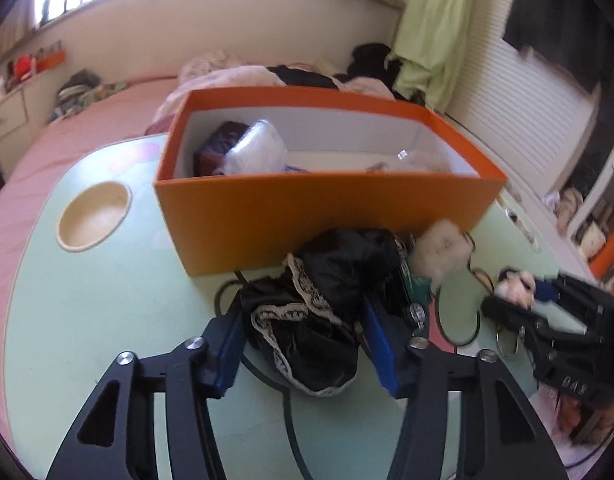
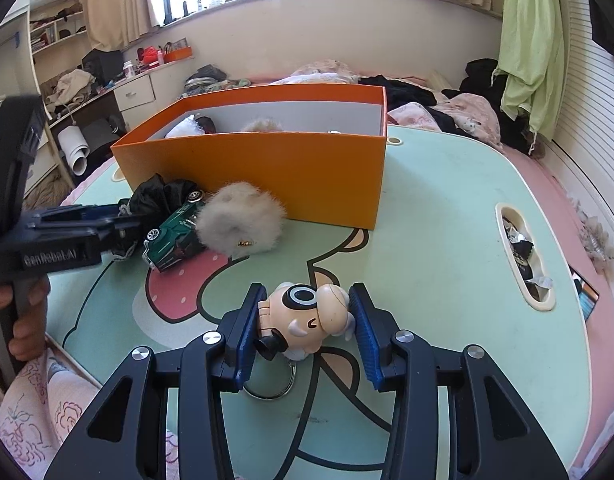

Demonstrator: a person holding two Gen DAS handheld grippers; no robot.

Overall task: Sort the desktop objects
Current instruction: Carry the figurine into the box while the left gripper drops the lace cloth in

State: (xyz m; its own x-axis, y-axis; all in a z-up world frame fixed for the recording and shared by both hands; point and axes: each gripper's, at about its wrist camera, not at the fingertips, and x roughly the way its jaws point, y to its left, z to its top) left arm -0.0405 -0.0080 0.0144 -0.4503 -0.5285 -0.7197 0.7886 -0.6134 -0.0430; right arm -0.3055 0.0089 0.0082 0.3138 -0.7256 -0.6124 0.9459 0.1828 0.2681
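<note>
Black lace-trimmed cloth (image 1: pixel 323 320) clamped in left gripper (image 1: pixel 307 344), on mint table (image 2: pixel 447 208) before orange box (image 2: pixel 267 172). Right gripper (image 2: pixel 303 332) clamped on cartoon keychain figure (image 2: pixel 307 316); toy car (image 2: pixel 175 232), fur pompom (image 2: pixel 239 220) nearby.

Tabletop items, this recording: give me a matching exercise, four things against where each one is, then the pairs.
Things:
1. black lace-trimmed cloth
2. cartoon keychain figure
3. green toy car
4. clear plastic bag

Places:
A. inside the orange box
B. between the pads of the right gripper
C. on the table beside the fluffy pompom
D. between the pads of the left gripper

Pairs: 1-D, 2-B, 3-C, 4-A
</note>
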